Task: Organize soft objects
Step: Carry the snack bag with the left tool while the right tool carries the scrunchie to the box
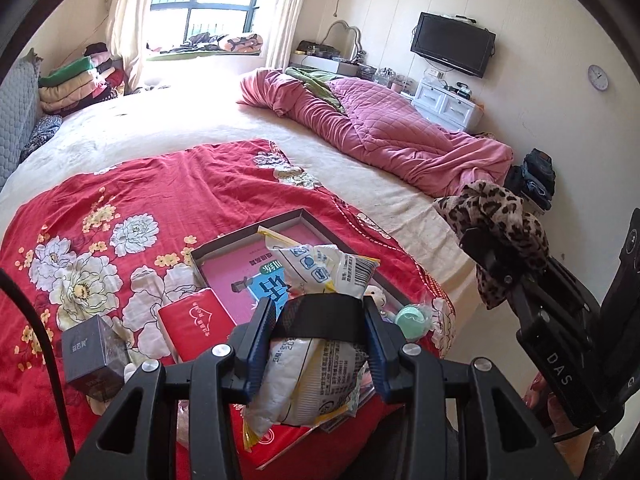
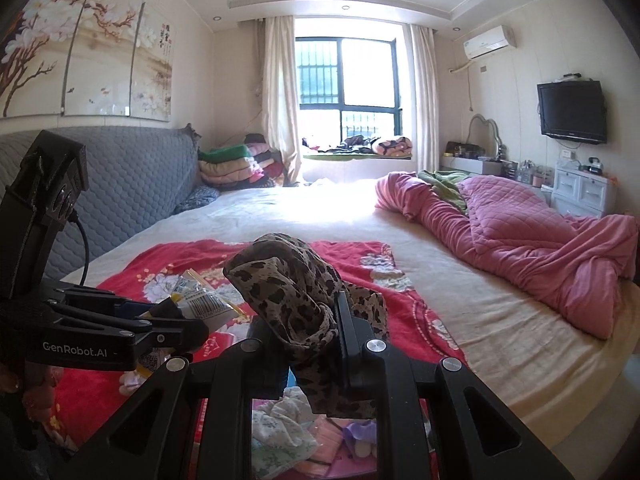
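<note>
My left gripper (image 1: 320,316) is shut on a white and yellow plastic packet (image 1: 316,364), held above the red floral cloth (image 1: 120,208); the packet also shows in the right wrist view (image 2: 200,304). My right gripper (image 2: 316,320) is shut on a leopard-print scarf (image 2: 296,276), lifted above the bed; the scarf shows at the right in the left wrist view (image 1: 496,224). A shallow grey box (image 1: 224,246) with a pink bottom lies on the cloth and holds a blue and white packet (image 1: 272,280).
A red tissue pack (image 1: 196,324), a dark cube box (image 1: 94,354), a green ball (image 1: 412,320) and a small plush toy (image 1: 376,294) lie by the box. A pink quilt (image 2: 532,240) lies at the bed's right. Light cloths (image 2: 280,432) lie under my right gripper.
</note>
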`<state>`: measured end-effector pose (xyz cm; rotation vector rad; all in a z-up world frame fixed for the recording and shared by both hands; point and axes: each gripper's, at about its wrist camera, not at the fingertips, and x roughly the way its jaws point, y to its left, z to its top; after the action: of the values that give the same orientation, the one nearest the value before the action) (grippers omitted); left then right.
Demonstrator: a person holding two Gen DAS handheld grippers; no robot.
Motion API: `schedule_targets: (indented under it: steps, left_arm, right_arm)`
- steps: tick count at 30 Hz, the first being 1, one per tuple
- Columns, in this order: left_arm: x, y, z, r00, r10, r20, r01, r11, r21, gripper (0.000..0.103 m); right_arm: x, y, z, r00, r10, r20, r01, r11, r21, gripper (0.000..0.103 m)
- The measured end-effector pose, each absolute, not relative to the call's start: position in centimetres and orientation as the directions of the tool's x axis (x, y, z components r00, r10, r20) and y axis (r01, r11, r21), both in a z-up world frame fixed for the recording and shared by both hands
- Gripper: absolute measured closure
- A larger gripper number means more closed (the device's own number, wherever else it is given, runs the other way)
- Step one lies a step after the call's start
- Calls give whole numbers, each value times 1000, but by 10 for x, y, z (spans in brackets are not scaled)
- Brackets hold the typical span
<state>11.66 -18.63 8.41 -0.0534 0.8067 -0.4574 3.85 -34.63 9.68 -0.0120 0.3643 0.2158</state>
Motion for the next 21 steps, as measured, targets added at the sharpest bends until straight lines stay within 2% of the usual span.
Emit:
schedule_targets:
  steps: [9,21]
  left_arm:
    - [131,-201,70,571,-429,-700,390,892,-229,61]
    - [148,-248,30,466,-462,-755,445,860,-252,61]
  right_arm:
    - [48,-358,90,912,176,-372,-174,984,40,84]
    - [62,-385,59,888,119,-444,-92,992,81,83]
